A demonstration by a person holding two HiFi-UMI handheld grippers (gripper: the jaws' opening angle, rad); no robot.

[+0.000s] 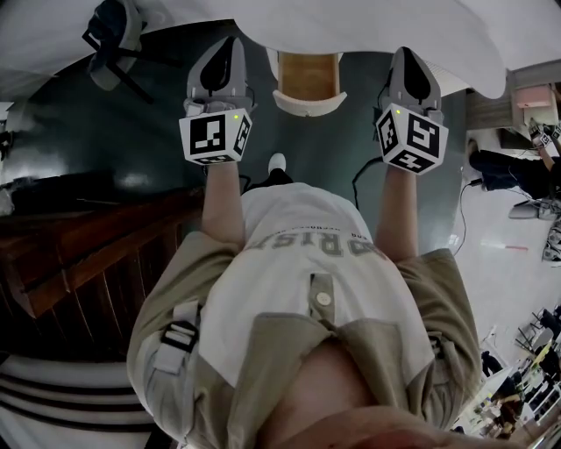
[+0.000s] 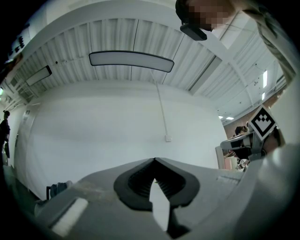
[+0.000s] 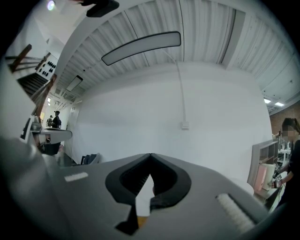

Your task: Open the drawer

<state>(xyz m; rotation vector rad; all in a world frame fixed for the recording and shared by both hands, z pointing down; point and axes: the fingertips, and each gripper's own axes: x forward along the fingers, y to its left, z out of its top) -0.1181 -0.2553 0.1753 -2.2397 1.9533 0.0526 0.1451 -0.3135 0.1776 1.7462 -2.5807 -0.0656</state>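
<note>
**Shirt and arms below, two shut claws, drawer pulled out**

Nearest the head camera was the person's pale shirt (image 1: 307, 289), with both bare forearms reaching away from it over a dark floor (image 1: 149, 131). Each hand held a claw pointing towards a white desk (image 1: 394, 26).

The left claw (image 1: 230, 44) had its jaws pressed together with nothing between them; its own view showed the tips meeting (image 2: 153, 161) against a plain white wall (image 2: 117, 126). The right claw (image 1: 406, 53) was likewise closed and empty, tips touching (image 3: 150, 157).

The drawer (image 1: 307, 77) stood out from under the desk, between the two claws and touching neither. Its wood-coloured inside was exposed, and its white front faced the person. Dark wooden furniture (image 1: 96, 254) stood at the left.
</note>
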